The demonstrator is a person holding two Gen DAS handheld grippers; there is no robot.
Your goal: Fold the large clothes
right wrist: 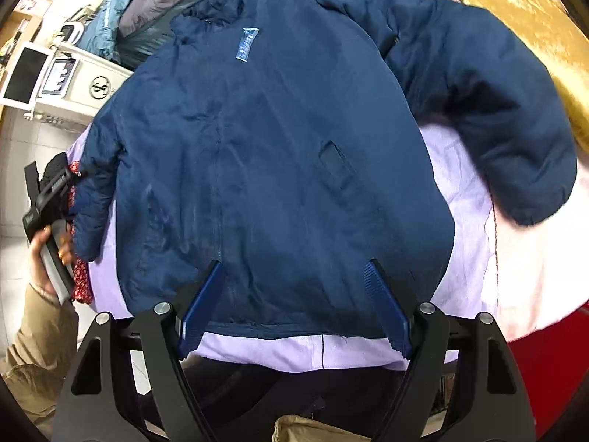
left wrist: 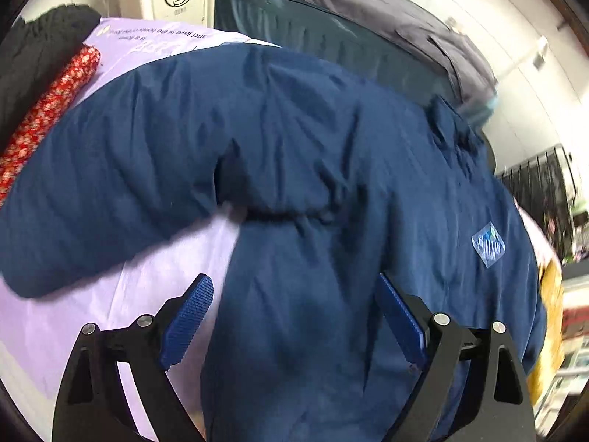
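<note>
A large navy blue padded jacket (right wrist: 279,154) lies spread front-up on a lilac sheet (right wrist: 460,199), zip closed, with a pale blue chest label (right wrist: 247,45). Its right-hand sleeve (right wrist: 489,110) bends outward and down. In the left wrist view the jacket (left wrist: 294,169) fills the middle, with one sleeve (left wrist: 110,169) stretched to the left. My left gripper (left wrist: 294,316) is open and empty, hovering over the jacket's side. My right gripper (right wrist: 294,305) is open and empty above the jacket's hem. The left gripper also shows in the right wrist view (right wrist: 51,199), held in a hand beside the other sleeve.
A pile of grey and teal clothes (left wrist: 368,25) lies beyond the collar. A red patterned cloth (left wrist: 51,107) and a black garment (left wrist: 33,48) lie at the left. A gold cushion (right wrist: 533,25) sits at the right. A white machine (right wrist: 73,77) stands past the bed's edge.
</note>
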